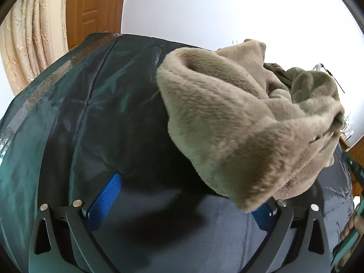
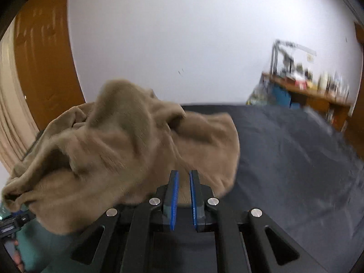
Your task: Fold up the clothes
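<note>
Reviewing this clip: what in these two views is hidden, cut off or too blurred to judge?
- Left wrist view: the left hand-held gripper stands wide open; its right fingertip is hidden under the tan fleece garment.
- Both views: the garment is bunched, so its type and layout are unclear.
- Right wrist view: items on the wooden desk are motion-blurred.
- Right wrist view: the right hand-held gripper has a narrow gap, with nothing visible in it.

From my left wrist view, the fleece garment (image 1: 227, 122) covers my left gripper's right pad, so I can't judge its grip. Beyond the garment, in my right wrist view, the desk (image 2: 307, 91) clutter is blurred beyond naming.
</note>
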Motion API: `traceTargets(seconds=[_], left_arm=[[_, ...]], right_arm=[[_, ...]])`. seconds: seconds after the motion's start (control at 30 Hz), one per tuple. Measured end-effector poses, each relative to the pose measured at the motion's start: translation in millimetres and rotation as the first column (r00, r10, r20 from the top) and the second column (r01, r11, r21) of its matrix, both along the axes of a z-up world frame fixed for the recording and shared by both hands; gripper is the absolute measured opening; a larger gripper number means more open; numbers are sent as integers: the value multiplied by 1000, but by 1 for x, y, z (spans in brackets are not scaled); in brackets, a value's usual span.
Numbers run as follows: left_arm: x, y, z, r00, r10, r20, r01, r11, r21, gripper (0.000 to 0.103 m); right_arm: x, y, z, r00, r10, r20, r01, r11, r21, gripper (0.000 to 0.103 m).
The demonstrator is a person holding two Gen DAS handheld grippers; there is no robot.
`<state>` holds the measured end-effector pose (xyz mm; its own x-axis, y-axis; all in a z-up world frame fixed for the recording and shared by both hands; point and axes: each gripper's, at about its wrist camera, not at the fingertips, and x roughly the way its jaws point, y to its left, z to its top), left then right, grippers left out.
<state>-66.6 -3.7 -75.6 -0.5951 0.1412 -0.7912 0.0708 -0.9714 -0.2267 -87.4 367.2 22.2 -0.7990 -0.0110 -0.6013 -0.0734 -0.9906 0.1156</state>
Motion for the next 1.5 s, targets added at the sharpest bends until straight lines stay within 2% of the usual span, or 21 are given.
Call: traceTargets(seconds=[0.17,0.2,0.27,0.3,0.33,0.37,0.47,0.67,0.8,0.87,0.9,0.93,1.0,1.03,1.1,1.3,1.47,1.5], left_arm=[[-7,-3,-2,1000,0,1,0,1000,-7,103],[-8,-4,-2,1000,4,1,-4,1000,-4,103],[-8,-6,-2,1000,9,0,-9,1000,1,103],[-8,-6,-1,1000,12,-1,-12,1000,3,103],[-8,-7,-1,1000,13,-2,-13,1000,5,103],[-8,-8,-1,1000,14,-2,-14,1000,7,103],[-8,-6,0,1000,9,-2,-9,1000,6,103],[-8,-3,1,1000,-7,-7,7,1000,-5,103],[-9,-4,0,1000,-4,0,4,1000,1,103],[-10,-5,-1,1000,-3,4,3,1000,6,103],[-10,-5,-1,1000,-2,5,2,1000,7,103],[-10,-6,-1,1000,-2,5,2,1000,7,103],[-10,-6,-1,1000,-4,6,3,1000,12,103],[-10,-5,-1,1000,-5,7,5,1000,15,103],[-9,-4,0,1000,-9,6,9,1000,19,103],[-7,-4,4,1000,-23,-2,23,999,45,103],[-2,-5,9,999,-45,-25,47,996,79,103],[-1,-7,10,998,-58,-30,61,992,112,103]], right_arm=[[16,18,2,1000,-12,1,12,998,-62,12],[20,21,2,1000,-15,1,15,997,-74,15],[26,29,3,1000,-20,1,20,995,-99,33],[22,28,6,1000,-10,-1,10,992,-126,63],[19,26,7,1000,-14,-9,13,991,-133,90],[16,24,10,999,-20,-29,16,992,-129,92],[3,20,15,998,0,-58,-9,988,-156,92],[-47,14,16,999,20,-28,-26,973,-231,92],[-80,-5,13,998,55,17,-51,978,-201,92],[-93,-17,5,995,69,77,-57,987,-150,91],[-93,-20,0,993,70,94,-58,989,-133,85],[-93,-23,-5,991,72,110,-59,992,-115,56],[-89,-22,-14,989,62,132,-48,993,-106,23],[-84,-18,-17,989,52,137,-36,993,-115,18],[-67,-6,-18,993,6,118,6,995,-102,14],[8,41,-16,987,-140,73,143,989,-36,14],[59,55,-30,984,-156,84,159,987,-29,14],[65,54,-32,985,-156,79,159,987,-31,14]])
